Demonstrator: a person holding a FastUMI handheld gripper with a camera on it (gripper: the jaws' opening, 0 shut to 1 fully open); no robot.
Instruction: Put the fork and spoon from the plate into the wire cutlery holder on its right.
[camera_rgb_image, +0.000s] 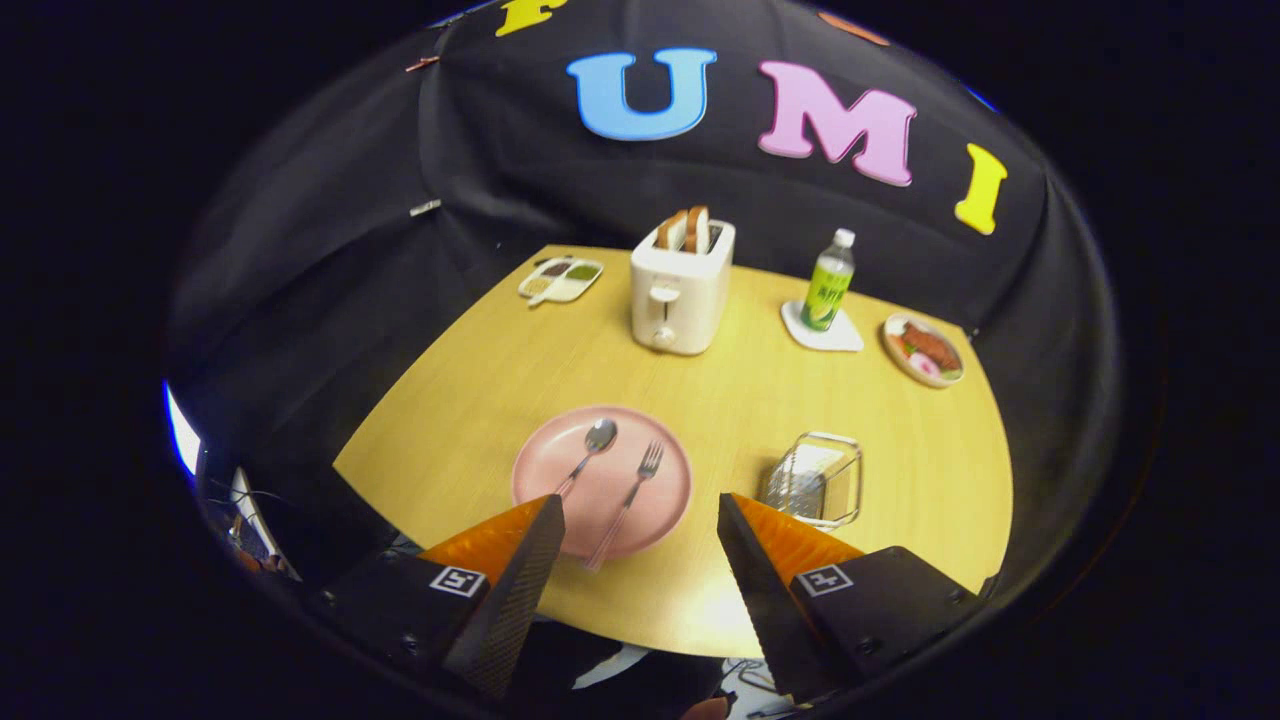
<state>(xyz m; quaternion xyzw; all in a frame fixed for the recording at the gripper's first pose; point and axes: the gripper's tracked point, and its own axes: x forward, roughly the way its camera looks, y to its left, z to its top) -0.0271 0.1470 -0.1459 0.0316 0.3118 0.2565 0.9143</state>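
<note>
Above table's (480, 370) near edge: hand-held gripper (640, 500) open, empty; fork (632, 497), spoon (590, 452) on plate (540, 470) ahead.

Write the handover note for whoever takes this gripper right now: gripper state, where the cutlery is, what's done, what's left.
Gripper: open, holding nothing, raised above the near table edge with its fingers either side of the pink plate's near rim.
Spoon and fork: both lie side by side on the pink plate, spoon to the fork's left, handles pointing toward the gripper.
Wire cutlery holder: on the table to the right of the plate, just ahead of the right finger.
Done: nothing moved yet.
Left: pick up the fork and the spoon and put each into the holder.
</note>
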